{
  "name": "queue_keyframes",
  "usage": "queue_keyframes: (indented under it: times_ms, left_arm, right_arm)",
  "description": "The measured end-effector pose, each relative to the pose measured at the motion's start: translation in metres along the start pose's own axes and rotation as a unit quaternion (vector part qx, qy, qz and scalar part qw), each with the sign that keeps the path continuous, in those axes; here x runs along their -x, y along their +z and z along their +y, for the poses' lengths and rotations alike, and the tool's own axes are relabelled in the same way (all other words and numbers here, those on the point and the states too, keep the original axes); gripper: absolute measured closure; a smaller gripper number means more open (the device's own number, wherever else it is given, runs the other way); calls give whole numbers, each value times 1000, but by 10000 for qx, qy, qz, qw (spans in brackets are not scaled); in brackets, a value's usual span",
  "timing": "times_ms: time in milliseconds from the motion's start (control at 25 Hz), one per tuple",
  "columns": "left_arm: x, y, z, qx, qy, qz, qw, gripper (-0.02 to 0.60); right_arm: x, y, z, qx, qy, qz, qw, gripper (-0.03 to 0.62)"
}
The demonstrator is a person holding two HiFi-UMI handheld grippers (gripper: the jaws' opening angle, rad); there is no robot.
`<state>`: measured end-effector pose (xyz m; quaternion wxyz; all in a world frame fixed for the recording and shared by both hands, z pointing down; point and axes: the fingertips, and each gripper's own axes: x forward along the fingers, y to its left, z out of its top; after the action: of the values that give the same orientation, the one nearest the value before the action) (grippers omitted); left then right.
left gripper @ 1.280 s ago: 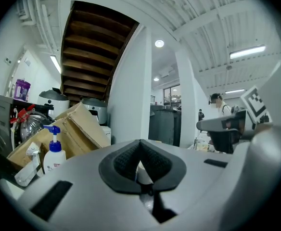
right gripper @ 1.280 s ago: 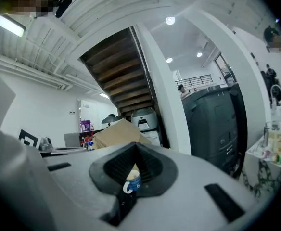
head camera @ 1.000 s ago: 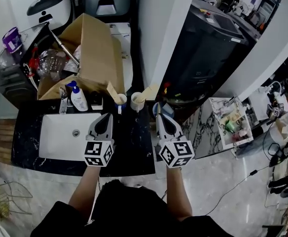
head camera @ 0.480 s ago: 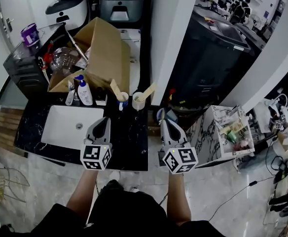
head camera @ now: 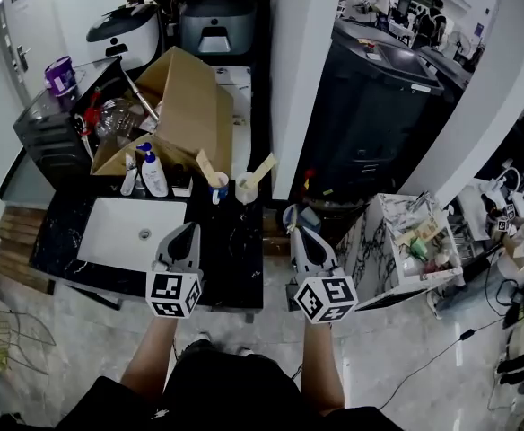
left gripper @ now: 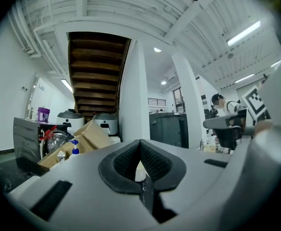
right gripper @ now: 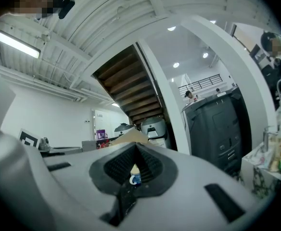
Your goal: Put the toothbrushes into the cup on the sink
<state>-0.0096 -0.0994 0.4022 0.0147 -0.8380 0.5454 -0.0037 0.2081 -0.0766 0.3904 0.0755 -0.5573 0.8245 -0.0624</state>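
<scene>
The head view looks steeply down from above the person, well over the worktop (head camera: 235, 250), with the left gripper (head camera: 188, 232) and right gripper (head camera: 298, 236) low in frame. Each gripper view sits close behind its own jaws, facing level, away from the person. All three share the box (head camera: 195, 115); both gripper views share the stairs (left gripper: 99, 66).

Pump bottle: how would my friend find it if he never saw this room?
Find the white sink set in the black counter. Just behind it, in front of the big cardboard box, stands a row of small things. The pump bottle is the white one with a blue pump on top.
</scene>
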Motion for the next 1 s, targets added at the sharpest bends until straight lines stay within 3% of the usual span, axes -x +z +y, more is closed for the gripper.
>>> queue_keyframes:
  times_ms: [360, 1000]
  left_arm:
    - [-6, 24, 16, 13, -265, -263, 9993, 578]
    - [-28, 20, 59, 23, -572, -249, 9981, 578]
  right_arm:
    - [-9, 14, 22, 262, -163, -26, 9995, 592]
    - [-50, 8, 50, 441, -376, 66, 9983, 592]
